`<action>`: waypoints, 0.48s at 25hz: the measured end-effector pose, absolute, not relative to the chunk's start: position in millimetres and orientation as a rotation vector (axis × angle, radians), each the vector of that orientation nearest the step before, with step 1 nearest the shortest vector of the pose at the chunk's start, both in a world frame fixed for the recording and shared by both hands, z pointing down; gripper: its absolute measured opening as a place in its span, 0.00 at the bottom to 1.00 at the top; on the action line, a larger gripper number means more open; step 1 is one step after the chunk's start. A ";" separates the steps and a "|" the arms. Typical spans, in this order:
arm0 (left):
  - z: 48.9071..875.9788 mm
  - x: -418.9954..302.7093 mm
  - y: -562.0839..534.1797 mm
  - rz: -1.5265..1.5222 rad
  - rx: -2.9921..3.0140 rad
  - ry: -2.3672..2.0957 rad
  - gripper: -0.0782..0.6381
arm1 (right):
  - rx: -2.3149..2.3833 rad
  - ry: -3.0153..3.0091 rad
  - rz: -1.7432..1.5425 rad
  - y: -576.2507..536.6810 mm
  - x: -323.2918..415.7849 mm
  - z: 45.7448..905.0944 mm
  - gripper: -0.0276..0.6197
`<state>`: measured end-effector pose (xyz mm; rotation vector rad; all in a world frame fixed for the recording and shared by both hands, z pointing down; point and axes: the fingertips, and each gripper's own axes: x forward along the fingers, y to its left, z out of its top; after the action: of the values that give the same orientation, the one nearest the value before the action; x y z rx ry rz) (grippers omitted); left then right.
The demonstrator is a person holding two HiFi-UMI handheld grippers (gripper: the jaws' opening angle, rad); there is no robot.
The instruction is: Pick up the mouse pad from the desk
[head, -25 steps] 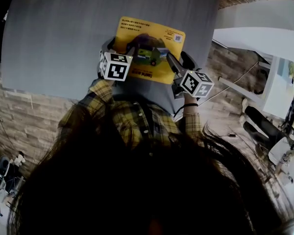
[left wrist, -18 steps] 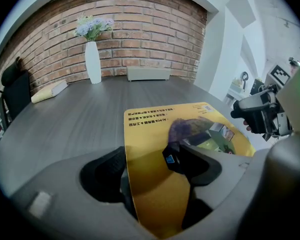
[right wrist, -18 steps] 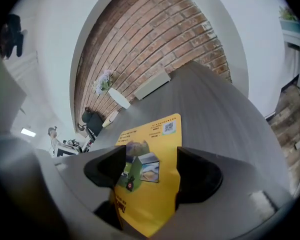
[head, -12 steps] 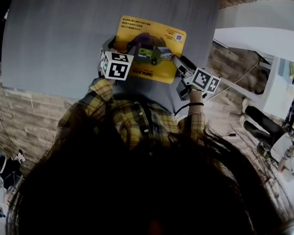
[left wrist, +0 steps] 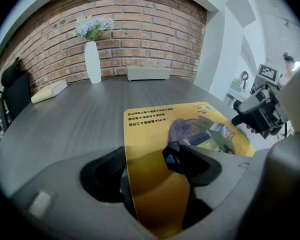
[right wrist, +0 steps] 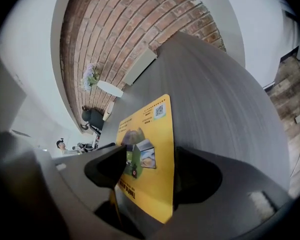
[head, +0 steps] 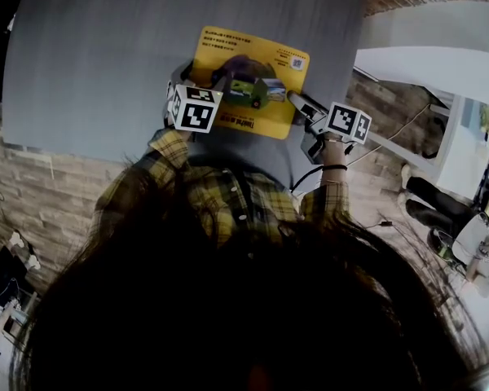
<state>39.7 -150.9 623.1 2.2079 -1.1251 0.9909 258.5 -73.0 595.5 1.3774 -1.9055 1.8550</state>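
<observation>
Looking down from your head, your dark hair (head: 228,316) fills the lower half of the view. It hides your arms past the plaid sleeves (head: 220,194), and both hands are hard to make out.

Your left gripper (left wrist: 145,165) has its jaws closed on the near edge of the yellow mouse pad (left wrist: 190,134). One jaw presses on the printed face, and that edge curls up off the grey desk (left wrist: 65,124).

Your right gripper (right wrist: 149,173) sits at the pad's right edge with its jaws apart. The pad's corner lies in the gap, seemingly unpinched. The far part of the pad rests flat on the desk.

Farther back stand a white vase (left wrist: 92,64) of flowers and a long white box (left wrist: 148,73), against a brick wall (left wrist: 150,34).
</observation>
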 end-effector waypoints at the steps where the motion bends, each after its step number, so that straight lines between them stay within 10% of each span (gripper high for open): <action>1: 623.6 39.9 -151.4 0.987 2.212 -1.128 0.61 | 1.353 -1.895 1.877 -73.1 258.1 596.0 0.52; 12: 623.9 41.3 -150.6 0.987 2.213 -1.130 0.60 | 1.195 -1.852 2.017 -75.2 255.2 597.2 0.52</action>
<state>41.3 -150.6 623.9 2.2126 -1.1305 0.9867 255.2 -75.2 597.2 1.1947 -1.8521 2.0173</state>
